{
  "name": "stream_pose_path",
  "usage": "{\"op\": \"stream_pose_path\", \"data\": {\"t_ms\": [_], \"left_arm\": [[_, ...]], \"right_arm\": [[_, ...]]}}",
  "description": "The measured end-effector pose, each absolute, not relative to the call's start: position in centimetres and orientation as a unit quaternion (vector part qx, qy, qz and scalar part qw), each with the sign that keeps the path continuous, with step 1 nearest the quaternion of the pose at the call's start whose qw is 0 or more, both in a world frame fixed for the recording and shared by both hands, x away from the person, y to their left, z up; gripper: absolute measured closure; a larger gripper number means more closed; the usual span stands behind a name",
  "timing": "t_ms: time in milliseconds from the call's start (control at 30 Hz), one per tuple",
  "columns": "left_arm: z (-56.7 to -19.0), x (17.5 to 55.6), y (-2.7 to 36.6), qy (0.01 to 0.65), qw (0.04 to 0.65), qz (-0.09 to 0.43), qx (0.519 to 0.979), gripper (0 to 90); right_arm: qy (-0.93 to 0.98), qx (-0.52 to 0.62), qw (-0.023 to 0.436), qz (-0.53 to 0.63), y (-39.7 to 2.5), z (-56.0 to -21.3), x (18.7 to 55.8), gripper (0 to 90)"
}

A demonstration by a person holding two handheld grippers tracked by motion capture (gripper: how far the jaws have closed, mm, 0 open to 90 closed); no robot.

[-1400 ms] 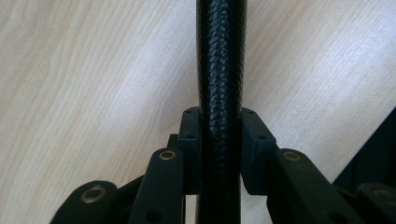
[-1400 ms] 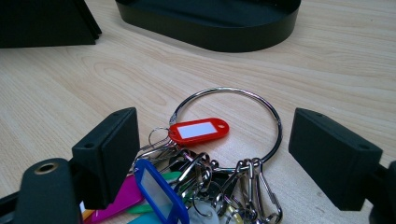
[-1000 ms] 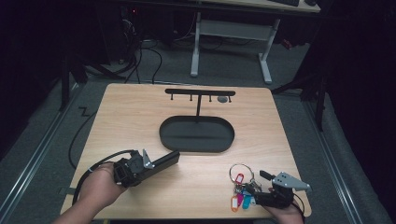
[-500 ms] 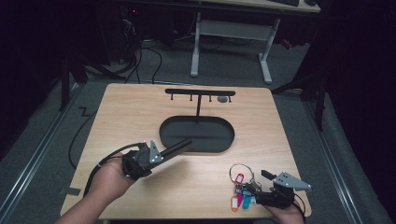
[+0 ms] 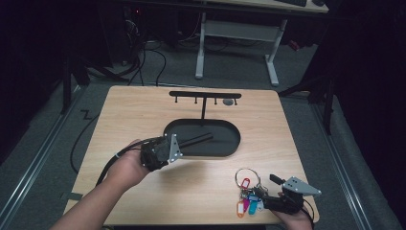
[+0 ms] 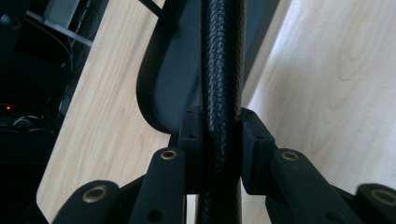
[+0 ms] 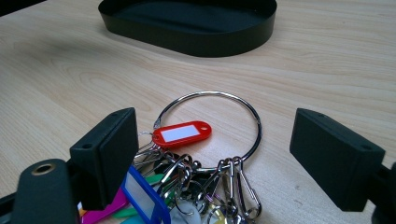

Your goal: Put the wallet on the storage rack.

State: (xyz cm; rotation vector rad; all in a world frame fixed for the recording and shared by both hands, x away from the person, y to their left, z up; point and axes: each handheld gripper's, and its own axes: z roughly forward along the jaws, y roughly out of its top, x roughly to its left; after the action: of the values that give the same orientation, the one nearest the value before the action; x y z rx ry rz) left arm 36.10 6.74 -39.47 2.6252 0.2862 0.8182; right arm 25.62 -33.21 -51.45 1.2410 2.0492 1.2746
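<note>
My left gripper (image 5: 184, 145) is shut on a black textured rod (image 5: 198, 141) whose far end reaches over the black oval tray (image 5: 231, 144). In the left gripper view the rod (image 6: 222, 70) runs straight up between the two clamped pads (image 6: 190, 135), with the tray (image 6: 159, 88) beyond it. At the table's front right, my right gripper (image 5: 266, 195) is open and points at a steel key ring (image 5: 246, 177) with several coloured tags. In the right gripper view the ring (image 7: 256, 123) lies flat between the spread jaws, with a red tag (image 7: 182, 133) and a blue tag (image 7: 140, 196) on it.
A black T-shaped stand (image 5: 205, 95) with small hooks rises behind the tray near the table's far edge. The tray's near wall (image 7: 187, 44) lies ahead of the key ring. A cable trails from the left gripper off the table's left side.
My left gripper has carried the rod forward and to the right, from the front left of the table to the tray's near rim. The right gripper and keys have stayed put.
</note>
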Motion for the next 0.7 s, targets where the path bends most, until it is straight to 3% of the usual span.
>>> {"op": "stream_pose_path", "data": {"t_ms": [700], "left_arm": [[-41.0, 40.5, 0.8, 0.028, 0.172, 0.347, 0.922, 74.3]], "right_arm": [[0.725, 0.457, 0.243, 0.456, -34.9, -51.1, 23.1, 16.1]]}}
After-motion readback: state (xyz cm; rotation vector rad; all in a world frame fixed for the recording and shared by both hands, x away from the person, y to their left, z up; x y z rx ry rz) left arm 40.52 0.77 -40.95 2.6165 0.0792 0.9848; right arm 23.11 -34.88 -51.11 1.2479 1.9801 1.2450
